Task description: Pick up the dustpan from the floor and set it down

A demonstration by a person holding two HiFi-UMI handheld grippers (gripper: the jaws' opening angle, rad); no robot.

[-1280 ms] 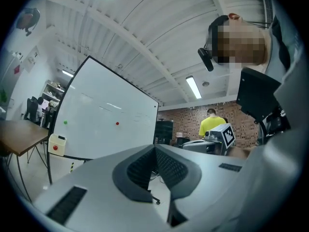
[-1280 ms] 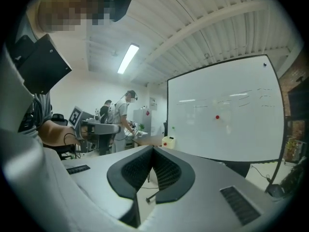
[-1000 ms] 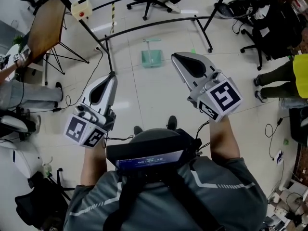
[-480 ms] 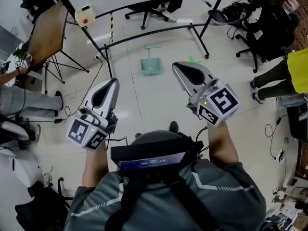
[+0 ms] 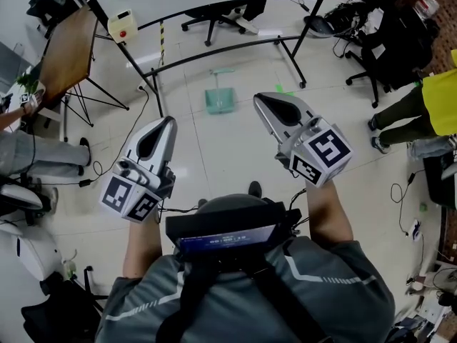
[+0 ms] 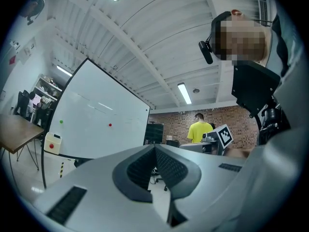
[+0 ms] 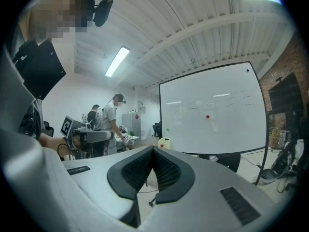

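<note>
The green dustpan [image 5: 218, 97] lies flat on the pale tiled floor, handle pointing away from me, just this side of a black whiteboard stand. My left gripper [image 5: 169, 120] is held in the air well short of it and to its left, jaws shut on nothing. My right gripper [image 5: 260, 99] hangs to the dustpan's right, also clear of the floor, shut and empty. In the left gripper view the left gripper [image 6: 155, 147] points level at a whiteboard, pads pressed together. The right gripper [image 7: 153, 149] in its own view looks the same. Neither gripper view shows the dustpan.
The whiteboard stand's black legs [image 5: 214, 45] cross the floor behind the dustpan. Office chairs [image 5: 221, 9] stand beyond. A wooden table [image 5: 68, 45] and a seated person [image 5: 28, 148] are at left. A person in yellow [image 5: 435, 98] stands right. Cables [image 5: 400, 199] trail nearby.
Both grippers have drifted slightly and stayed shut. The head view has shifted a little, so the dustpan sits a bit lower and further left in the picture.
</note>
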